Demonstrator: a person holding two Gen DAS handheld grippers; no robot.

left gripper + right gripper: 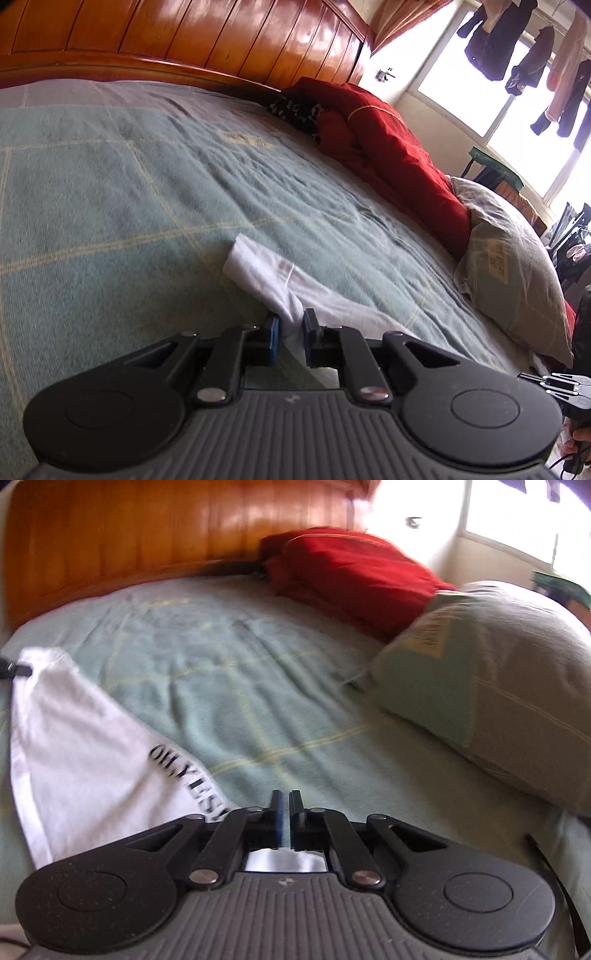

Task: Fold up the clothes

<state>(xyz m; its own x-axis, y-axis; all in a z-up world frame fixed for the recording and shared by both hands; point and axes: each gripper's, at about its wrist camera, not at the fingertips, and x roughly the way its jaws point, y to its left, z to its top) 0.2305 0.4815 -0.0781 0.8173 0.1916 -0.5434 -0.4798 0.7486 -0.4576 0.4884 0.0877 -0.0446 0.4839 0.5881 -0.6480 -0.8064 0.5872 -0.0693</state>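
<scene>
Gripping a bunched fold of the white garment (pixel 273 280), the left gripper (pixel 291 326) has its jaws clenched on the cloth, which is pinched between the blue pads and rises to a rolled end lying on the bed just beyond them. In the right wrist view the right gripper (pixel 285 814) has its jaws drawn together to a thin slit; white fabric shows under the fingers, close to the body, though whether any of it is caught between the pads I cannot tell. To the left of that gripper the garment spreads in a slanted white sheet (black lettering runs along its near edge), and its far left corner is held by a dark gripper tip at the edge of the frame. All of this lies on the near part of the bed, on a pale green blanket (pixel 110 184) crossed by thin yellow lines. Farther right, a grey-green pillow (pixel 498 686) rests on the blanket, touching a red quilt (pixel 388 147) heaped behind it. A black-and-white patterned cloth (pixel 295 110) sits at the quilt's far end. Beyond stands the glossy wooden headboard (pixel 184 33), and at far right dark clothes (pixel 524 48) hang before a bright window
</scene>
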